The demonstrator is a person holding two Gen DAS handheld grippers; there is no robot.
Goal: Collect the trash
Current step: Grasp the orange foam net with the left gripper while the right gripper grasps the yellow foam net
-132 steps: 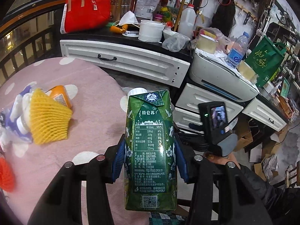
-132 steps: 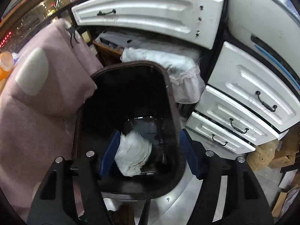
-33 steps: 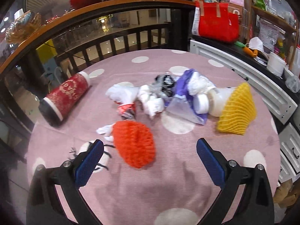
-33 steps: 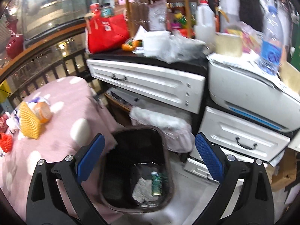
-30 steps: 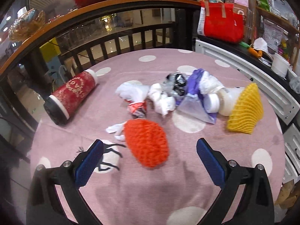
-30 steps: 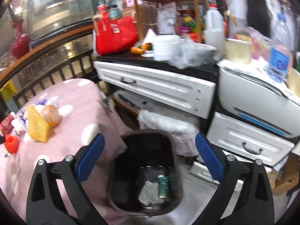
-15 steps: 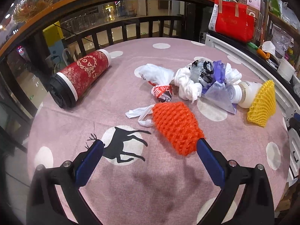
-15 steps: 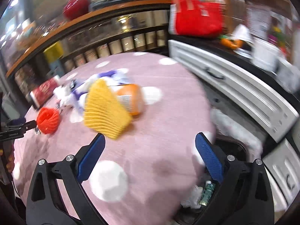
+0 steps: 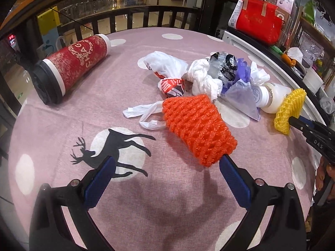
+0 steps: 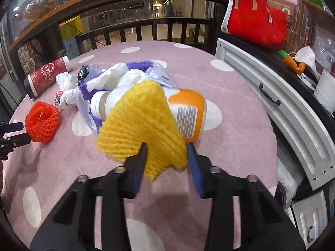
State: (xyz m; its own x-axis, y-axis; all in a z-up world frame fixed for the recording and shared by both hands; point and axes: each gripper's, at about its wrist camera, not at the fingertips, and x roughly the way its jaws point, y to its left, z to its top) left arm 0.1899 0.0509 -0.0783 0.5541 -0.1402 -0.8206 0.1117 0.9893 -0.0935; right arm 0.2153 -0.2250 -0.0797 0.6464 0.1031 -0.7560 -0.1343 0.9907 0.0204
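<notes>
The yellow foam net (image 10: 138, 125) hid the middle of the white bottle (image 10: 188, 110) behind it. The right gripper (image 10: 167, 159), tilted down over the pink tablecloth (image 10: 240, 108), had just been closing, its jaws now pinching the net's near corner. The left gripper (image 9: 165, 169) was angled down with jaws wide and empty; the orange foam net (image 9: 196, 127) lay just beyond its right finger. Crumpled plastic bags (image 9: 167, 67) were piled farther back.
</notes>
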